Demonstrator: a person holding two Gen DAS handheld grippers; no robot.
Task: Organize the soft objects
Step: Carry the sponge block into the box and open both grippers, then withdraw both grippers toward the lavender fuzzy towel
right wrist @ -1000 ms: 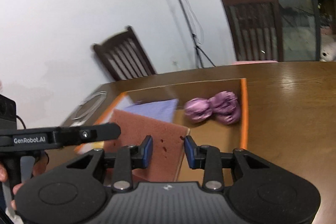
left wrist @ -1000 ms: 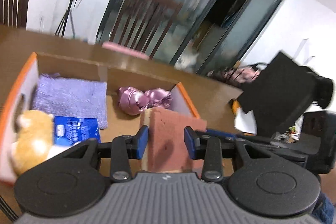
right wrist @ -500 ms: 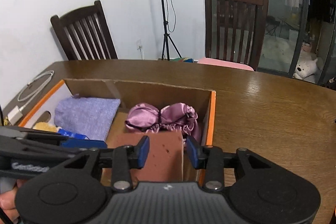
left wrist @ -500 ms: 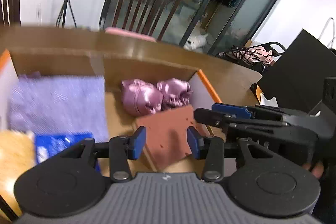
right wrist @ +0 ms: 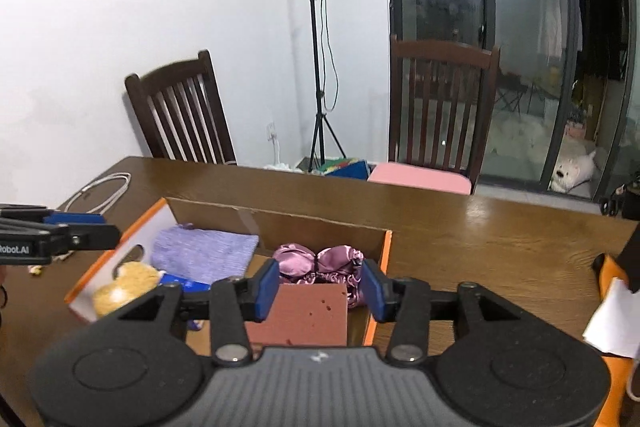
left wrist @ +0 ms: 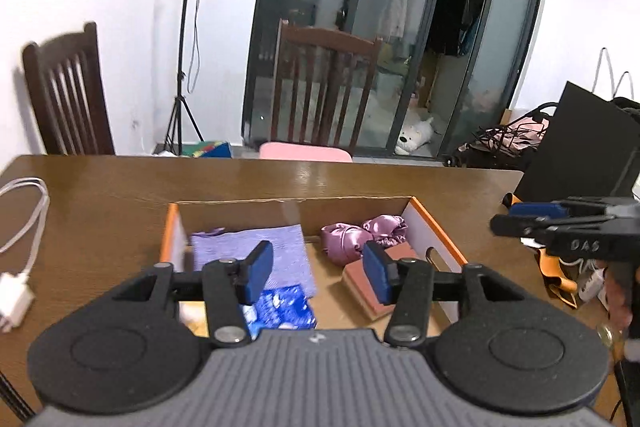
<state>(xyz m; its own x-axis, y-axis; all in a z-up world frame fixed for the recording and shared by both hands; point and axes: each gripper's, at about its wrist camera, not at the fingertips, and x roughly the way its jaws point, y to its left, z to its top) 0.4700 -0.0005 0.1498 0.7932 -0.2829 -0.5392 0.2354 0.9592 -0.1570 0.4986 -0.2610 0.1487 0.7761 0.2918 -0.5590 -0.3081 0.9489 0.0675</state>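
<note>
Left gripper (left wrist: 318, 271): matte black linkage arms, silver pivot screws, blue rectangular finger pads (left wrist: 258, 271), ribbed grey housing with two round black caps. Right gripper (right wrist: 319, 291): identical build; white "Robot.AI" lettering marks the left gripper's side.

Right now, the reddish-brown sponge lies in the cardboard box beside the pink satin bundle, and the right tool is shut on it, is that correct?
Not quite: the right tool is open, its jaws spread and holding nothing. The right wrist view shows the reddish-brown sponge lying free in the cardboard box, beside the pink satin bundle.
</note>
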